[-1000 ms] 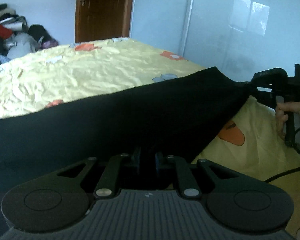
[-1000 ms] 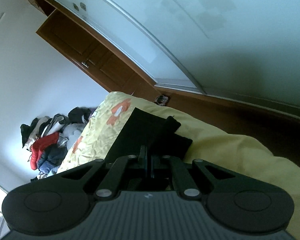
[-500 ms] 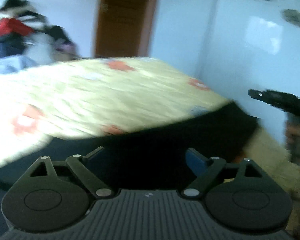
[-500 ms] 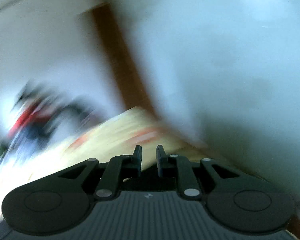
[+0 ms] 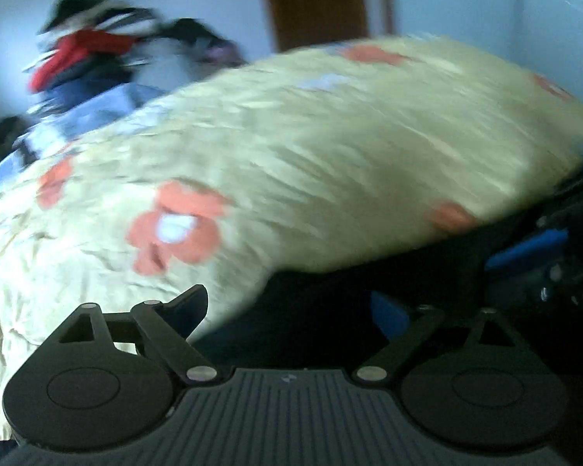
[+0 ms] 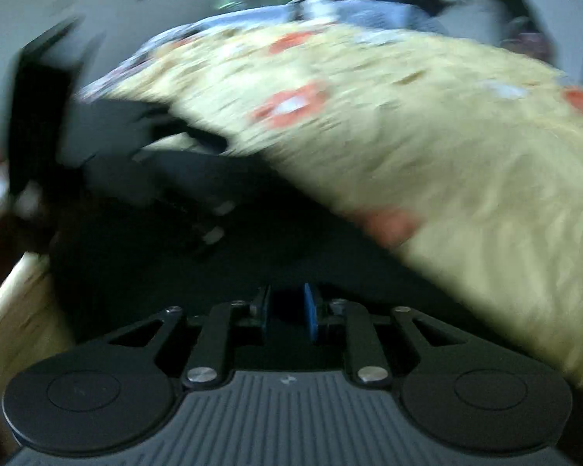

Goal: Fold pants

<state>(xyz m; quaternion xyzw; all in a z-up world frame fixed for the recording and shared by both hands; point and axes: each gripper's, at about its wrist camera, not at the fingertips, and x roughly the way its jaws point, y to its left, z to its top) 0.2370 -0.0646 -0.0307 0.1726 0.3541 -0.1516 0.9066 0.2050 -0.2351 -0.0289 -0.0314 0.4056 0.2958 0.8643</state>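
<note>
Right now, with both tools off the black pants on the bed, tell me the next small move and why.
Probably bring the wide-open left tool down onto the near edge of the black pants, ready to pinch for the next fold. Nothing sits between its fingers, and the right tool shows a narrow, empty gap over the same cloth on the yellow floral bedspread. Blur hides the pants' exact fold state.

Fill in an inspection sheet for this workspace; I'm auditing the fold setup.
Surface: bed with yellow flowered cover.
Job's things: black pants lying on the bed's near edge; fold state unclear from blur.
Clutter: clothes pile past the bed's far end.
Grippers: left gripper wide open, empty; right gripper slightly open, nothing visibly pinched.
Cables: nothing seen.
Surroundings: brown door, pale walls.
</note>
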